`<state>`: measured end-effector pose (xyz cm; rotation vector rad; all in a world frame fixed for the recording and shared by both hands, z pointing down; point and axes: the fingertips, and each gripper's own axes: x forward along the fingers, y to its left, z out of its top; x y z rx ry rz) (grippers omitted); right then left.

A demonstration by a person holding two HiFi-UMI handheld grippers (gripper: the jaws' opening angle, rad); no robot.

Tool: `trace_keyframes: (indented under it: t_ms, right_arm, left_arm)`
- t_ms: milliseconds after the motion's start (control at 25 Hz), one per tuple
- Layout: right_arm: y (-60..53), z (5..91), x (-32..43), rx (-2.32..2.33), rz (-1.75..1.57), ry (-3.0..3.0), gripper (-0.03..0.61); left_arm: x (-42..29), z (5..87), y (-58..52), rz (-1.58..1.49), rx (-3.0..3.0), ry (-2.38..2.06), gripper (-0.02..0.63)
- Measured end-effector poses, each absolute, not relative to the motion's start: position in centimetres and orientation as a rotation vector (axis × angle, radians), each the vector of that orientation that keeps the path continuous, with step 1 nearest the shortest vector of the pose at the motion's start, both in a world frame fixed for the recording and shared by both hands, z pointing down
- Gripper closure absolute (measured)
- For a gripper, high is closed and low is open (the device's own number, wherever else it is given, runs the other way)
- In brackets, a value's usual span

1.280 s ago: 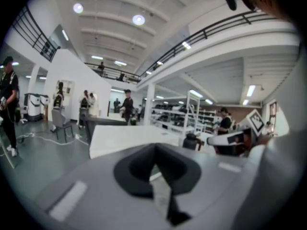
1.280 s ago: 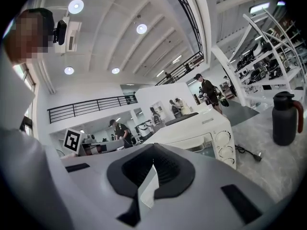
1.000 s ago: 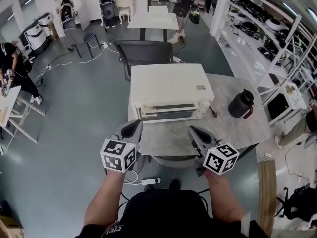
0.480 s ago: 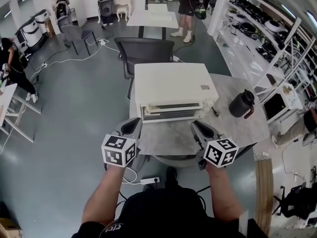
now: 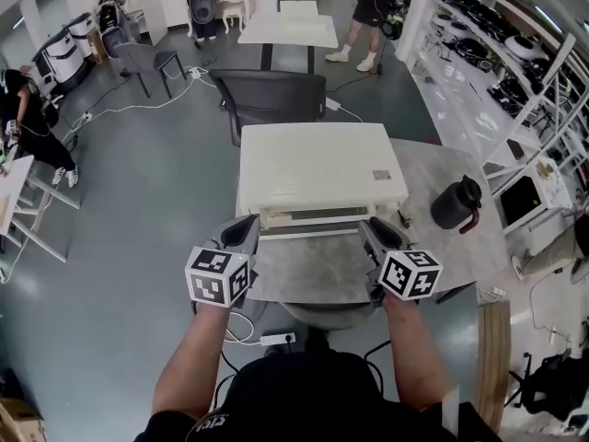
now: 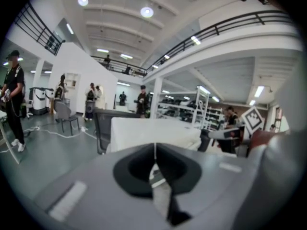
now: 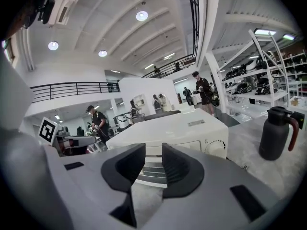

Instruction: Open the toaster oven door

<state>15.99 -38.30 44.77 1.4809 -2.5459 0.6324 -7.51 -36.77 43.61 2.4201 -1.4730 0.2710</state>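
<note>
Both tools hover over the near edge of the table (image 5: 304,270), aimed at the oven, which looks like the approach before any contact. The left tool (image 5: 243,236) has its jaws pressed together with nothing between them, probably only standing by. The right tool (image 5: 375,238) is opening its jaws, empty, with the oven's front framed in the gap, likely readying for the handle. Just ahead of both tools sits the toaster oven (image 5: 317,164), cream-white and boxy. Its door (image 5: 308,217) faces them and appears closed, and a dial (image 7: 223,145) sits at its right end. A black jug (image 5: 457,203) stands off to the right tool's right.
</note>
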Motion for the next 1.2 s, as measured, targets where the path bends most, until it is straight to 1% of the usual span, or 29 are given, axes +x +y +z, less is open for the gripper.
trace_keyframes:
  t_ms: [200,240,360,400,480,600,840,1200]
  right_arm:
    - [-40.6,46.8,17.8,1.513,0.674,-2.466,0.469]
    - [-41.0,47.1,18.0,1.518,0.684,-2.450,0.465]
    - [-41.9,47.6,18.4,1.532,0.717,-2.426,0.432]
    - [-42.2,47.8,18.6,1.538,0.726,-2.419,0.420]
    - [-42.8,48.3,18.8,1.544,0.743,-2.401,0.409]
    - [-43.2,49.1,18.9,1.533,0.781,-2.381,0.408]
    - [-43.9,50.4,18.6,1.538,0.846,-2.339,0.405]
    - [-43.9,50.3,18.4,1.568,0.782,-2.300,0.403]
  left_arm:
    - [-6.9,44.6,-38.2,0.301,2.396,-1.477,0.591]
    - [-6.9,44.8,-38.4,0.304,2.388,-1.475,0.582]
    - [-6.8,45.2,-38.6,0.308,2.363,-1.468,0.513]
    - [-6.7,45.3,-38.7,0.310,2.357,-1.468,0.501]
    - [-6.6,45.8,-38.8,0.319,2.345,-1.471,0.495]
    - [-6.8,46.7,-38.7,0.328,2.318,-1.479,0.485]
    - [-7.1,47.6,-38.8,0.306,2.281,-1.501,0.444]
    - [-7.1,48.6,-38.4,0.296,2.251,-1.477,0.422]
